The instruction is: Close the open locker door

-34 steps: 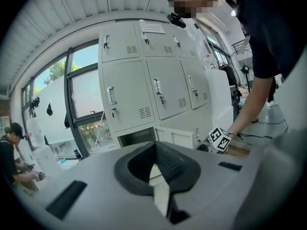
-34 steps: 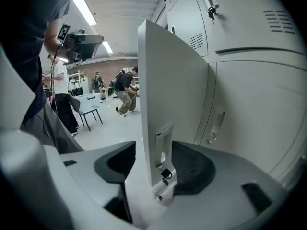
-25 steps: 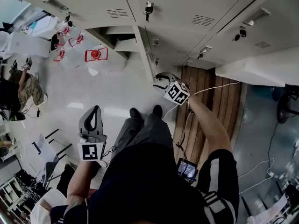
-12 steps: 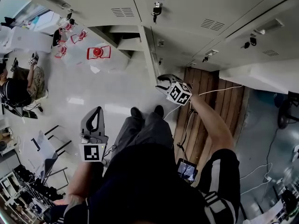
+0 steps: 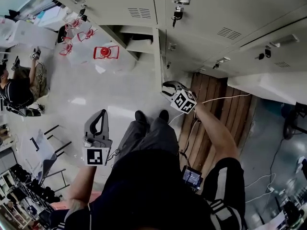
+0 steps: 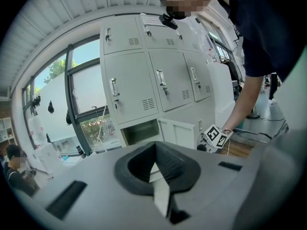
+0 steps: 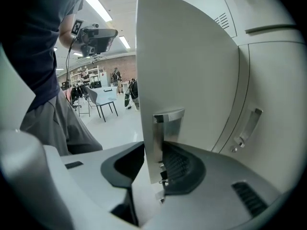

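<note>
A bank of pale grey lockers (image 5: pixel 216 13) fills the wall, standing on a glossy white floor (image 5: pixel 110 95). In the bottom row one compartment (image 5: pixel 136 44) stands open. Its locker door (image 5: pixel 159 56) swings out into the room, seen nearly edge-on from above.

The right gripper (image 5: pixel 169 87) is at the door's free edge. Its jaws have just been closing, and they now sit against both faces of the panel. One pad is on the room side and the other on the locker side. The small metal latch plate (image 7: pixel 168 128) sits just above them.

The left gripper (image 5: pixel 100 115) hangs well apart, over the floor to the person's left. Its jaws are together with nothing in them.
</note>
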Tool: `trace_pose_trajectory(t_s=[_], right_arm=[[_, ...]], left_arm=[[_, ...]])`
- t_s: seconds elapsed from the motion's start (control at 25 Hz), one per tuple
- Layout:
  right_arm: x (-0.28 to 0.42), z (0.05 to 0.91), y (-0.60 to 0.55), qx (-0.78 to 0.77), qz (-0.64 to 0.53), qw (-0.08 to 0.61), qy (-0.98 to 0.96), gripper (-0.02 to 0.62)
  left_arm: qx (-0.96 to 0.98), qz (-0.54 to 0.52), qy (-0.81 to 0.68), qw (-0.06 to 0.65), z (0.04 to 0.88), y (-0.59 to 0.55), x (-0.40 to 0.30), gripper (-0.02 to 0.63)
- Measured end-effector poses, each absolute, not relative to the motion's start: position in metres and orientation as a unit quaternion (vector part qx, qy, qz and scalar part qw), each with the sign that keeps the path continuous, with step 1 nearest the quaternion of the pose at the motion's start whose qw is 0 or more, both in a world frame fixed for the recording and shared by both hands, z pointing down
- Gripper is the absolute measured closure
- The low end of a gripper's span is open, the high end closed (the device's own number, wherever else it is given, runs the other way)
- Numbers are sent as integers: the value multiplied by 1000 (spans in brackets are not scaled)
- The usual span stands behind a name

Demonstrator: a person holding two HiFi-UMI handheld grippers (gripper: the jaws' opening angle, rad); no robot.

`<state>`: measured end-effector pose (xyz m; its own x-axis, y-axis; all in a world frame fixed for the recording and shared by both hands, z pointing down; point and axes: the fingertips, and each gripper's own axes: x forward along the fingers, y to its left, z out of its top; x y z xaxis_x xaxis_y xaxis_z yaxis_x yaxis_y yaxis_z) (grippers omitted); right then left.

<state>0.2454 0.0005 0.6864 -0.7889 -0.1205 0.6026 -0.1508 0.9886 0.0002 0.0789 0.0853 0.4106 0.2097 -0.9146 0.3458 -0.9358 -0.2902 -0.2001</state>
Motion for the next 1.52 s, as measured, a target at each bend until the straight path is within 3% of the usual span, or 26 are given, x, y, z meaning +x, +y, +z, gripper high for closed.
trace_pose_trajectory(t_s=[1.52], right_arm=[[117, 686, -20, 192, 65, 297, -933, 483]], left_arm=[[722, 175, -669, 20, 395, 116, 10, 603]])
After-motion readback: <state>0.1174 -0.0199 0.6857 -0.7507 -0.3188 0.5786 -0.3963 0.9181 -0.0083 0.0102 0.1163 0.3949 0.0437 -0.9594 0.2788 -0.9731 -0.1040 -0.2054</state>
